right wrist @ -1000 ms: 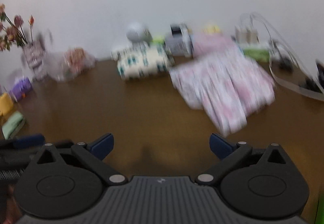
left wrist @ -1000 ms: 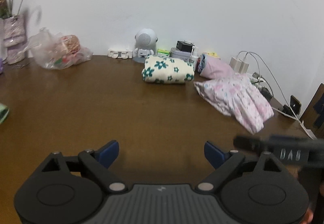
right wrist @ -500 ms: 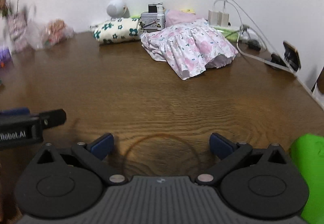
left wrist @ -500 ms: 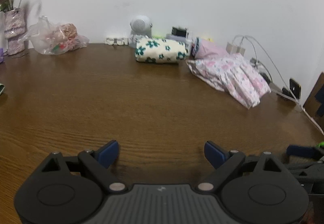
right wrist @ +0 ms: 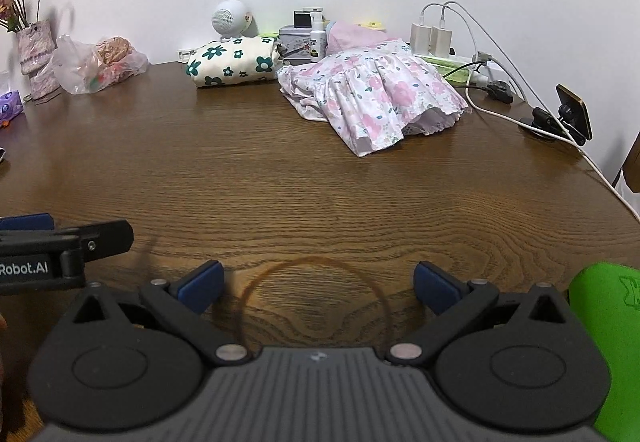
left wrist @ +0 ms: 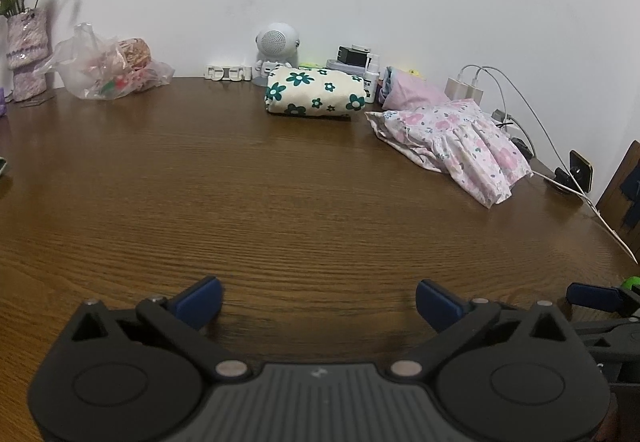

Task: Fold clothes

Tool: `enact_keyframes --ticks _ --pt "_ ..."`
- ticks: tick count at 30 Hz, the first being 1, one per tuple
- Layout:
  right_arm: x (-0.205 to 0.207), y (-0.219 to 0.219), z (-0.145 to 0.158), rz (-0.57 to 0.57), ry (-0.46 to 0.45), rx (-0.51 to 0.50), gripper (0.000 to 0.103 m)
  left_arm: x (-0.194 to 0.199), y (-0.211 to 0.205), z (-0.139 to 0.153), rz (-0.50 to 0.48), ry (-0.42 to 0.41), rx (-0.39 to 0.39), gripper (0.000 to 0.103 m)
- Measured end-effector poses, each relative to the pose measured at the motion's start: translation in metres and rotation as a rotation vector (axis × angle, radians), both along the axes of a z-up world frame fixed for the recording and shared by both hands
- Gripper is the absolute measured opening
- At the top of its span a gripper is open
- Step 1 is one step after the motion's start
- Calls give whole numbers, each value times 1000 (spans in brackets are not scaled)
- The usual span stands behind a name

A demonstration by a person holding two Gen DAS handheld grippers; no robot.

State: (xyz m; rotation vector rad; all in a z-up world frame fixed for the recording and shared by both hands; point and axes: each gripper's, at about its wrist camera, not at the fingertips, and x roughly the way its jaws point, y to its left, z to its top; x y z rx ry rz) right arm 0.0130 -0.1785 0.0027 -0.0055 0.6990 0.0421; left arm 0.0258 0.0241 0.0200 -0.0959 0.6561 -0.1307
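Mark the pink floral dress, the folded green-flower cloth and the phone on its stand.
pink floral dress [right wrist: 372, 98], right wrist view, middle of the skirt.
folded green-flower cloth [right wrist: 234, 64], right wrist view, top face.
phone on its stand [right wrist: 574, 114], right wrist view, its back.

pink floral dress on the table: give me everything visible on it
The pink floral dress is thin white fabric printed with pink flowers and small green leaves, with a gathered, ruffled skirt. It lies unfolded and rumpled toward the far right of the wooden table, hem toward the camera. A pink garment sits right behind it; the folded green-flowered cloth lies beside it. Neither gripper touches it.
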Motion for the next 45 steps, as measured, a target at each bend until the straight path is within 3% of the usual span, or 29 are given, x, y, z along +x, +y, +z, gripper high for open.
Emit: enact_keyframes --ticks 45 --pt "0 0 0 2 0 5 102 2 -3 -1 1 3 -2 103"
